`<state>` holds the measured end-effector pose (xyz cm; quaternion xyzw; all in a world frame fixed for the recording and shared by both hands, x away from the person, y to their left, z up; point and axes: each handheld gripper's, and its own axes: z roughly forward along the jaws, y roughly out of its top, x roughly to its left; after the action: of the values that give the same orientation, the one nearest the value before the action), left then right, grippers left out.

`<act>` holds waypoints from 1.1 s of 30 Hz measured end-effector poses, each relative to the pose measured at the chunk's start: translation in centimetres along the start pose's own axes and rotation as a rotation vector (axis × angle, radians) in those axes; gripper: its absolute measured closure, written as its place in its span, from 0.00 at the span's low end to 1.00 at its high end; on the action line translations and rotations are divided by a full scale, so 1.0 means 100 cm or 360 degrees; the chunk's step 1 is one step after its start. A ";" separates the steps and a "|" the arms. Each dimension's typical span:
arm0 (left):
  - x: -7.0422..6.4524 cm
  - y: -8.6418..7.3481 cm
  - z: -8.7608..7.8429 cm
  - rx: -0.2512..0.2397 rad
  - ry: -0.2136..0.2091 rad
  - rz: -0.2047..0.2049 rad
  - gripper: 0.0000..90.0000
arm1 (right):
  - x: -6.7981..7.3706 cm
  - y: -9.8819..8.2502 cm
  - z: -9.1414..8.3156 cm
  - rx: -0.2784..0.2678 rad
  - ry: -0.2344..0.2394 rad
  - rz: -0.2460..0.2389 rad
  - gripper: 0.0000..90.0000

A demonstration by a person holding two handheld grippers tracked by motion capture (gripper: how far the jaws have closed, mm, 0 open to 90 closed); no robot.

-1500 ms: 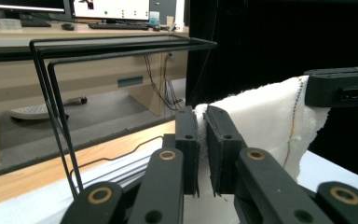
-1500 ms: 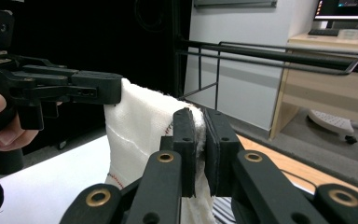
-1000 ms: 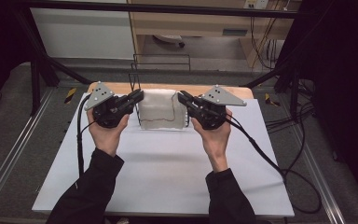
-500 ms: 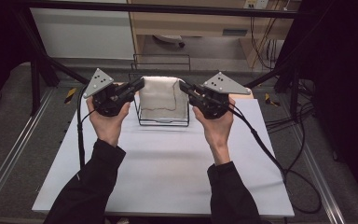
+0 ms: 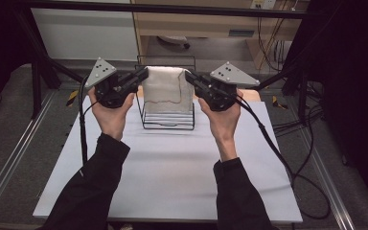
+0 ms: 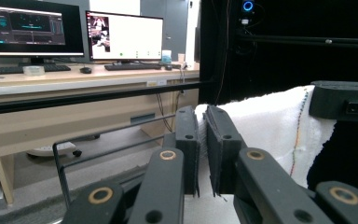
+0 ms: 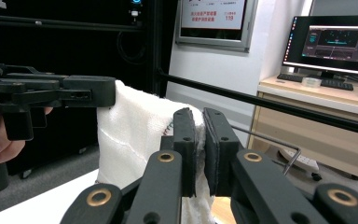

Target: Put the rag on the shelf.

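Note:
A white towel [image 5: 165, 88] with a coloured stitched edge hangs stretched between my two grippers, above a black wire rack [image 5: 168, 122] at the far middle of the table. My left gripper [image 5: 142, 74] is shut on the towel's upper left corner. In the left gripper view the white cloth [image 6: 265, 126] is pinched between the jaws of the left gripper [image 6: 203, 149]. My right gripper [image 5: 190, 76] is shut on the upper right corner. In the right gripper view the towel [image 7: 137, 135] runs from the right gripper [image 7: 199, 149] across to the other gripper [image 7: 51, 95].
The white table top [image 5: 172, 177] spreads out in front of the rack. A black frame bar [image 5: 172, 8] crosses above the far edge. Cables [image 5: 273, 143] trail from the right gripper over the table's right side. A desk with monitors [image 6: 121, 35] stands beyond.
Both grippers have risen and moved away from me, lifting the towel from the table surface until it hangs over the wire rack.

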<state>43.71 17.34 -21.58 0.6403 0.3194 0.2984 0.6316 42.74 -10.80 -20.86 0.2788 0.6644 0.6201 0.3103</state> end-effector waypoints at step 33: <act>0.022 0.055 0.022 -0.0097 0.0069 0.0007 0.93 | -0.017 0.054 0.034 -0.0116 -0.0046 -0.0046 0.94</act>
<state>47.02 17.74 -16.21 0.6148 0.3224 0.3233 0.6431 46.33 -9.48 -15.44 0.2668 0.6407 0.6352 0.3388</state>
